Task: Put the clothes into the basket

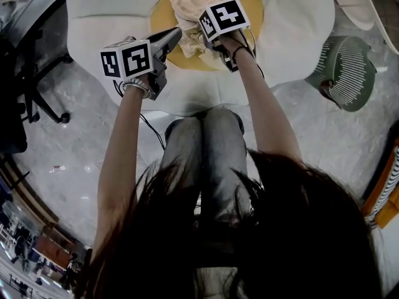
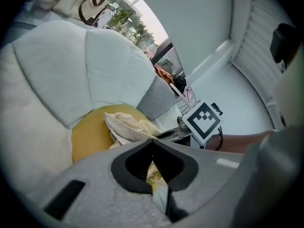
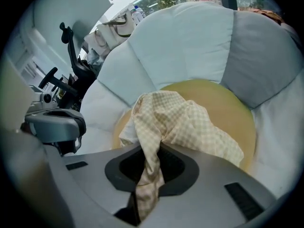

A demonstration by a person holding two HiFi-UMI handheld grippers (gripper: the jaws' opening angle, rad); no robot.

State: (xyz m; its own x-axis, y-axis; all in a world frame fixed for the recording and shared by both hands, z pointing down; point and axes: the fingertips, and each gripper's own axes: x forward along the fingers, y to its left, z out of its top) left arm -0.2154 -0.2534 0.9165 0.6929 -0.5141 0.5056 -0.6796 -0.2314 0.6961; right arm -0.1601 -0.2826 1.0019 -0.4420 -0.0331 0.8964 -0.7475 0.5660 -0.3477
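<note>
A pale checked cloth (image 1: 187,8) lies bunched on the yellow centre (image 1: 249,5) of a white flower-shaped cushion seat (image 1: 106,5). My right gripper (image 1: 204,42) points steeply down into it. In the right gripper view, that gripper (image 3: 151,151) is shut on a fold of the cloth (image 3: 180,118), which runs down between the pads. My left gripper (image 1: 177,36) hovers just left of the cloth, its tips meeting, shut (image 2: 152,142). Cloth (image 2: 128,127) shows beyond them; I cannot tell whether any is pinched. A green slatted basket (image 1: 346,70) stands on the floor to the right.
A dark office chair (image 1: 31,86) stands on the floor at the left. The person's knees (image 1: 206,136) are close to the seat's front edge. Grey and white petals (image 3: 266,56) ring the yellow centre (image 3: 228,108).
</note>
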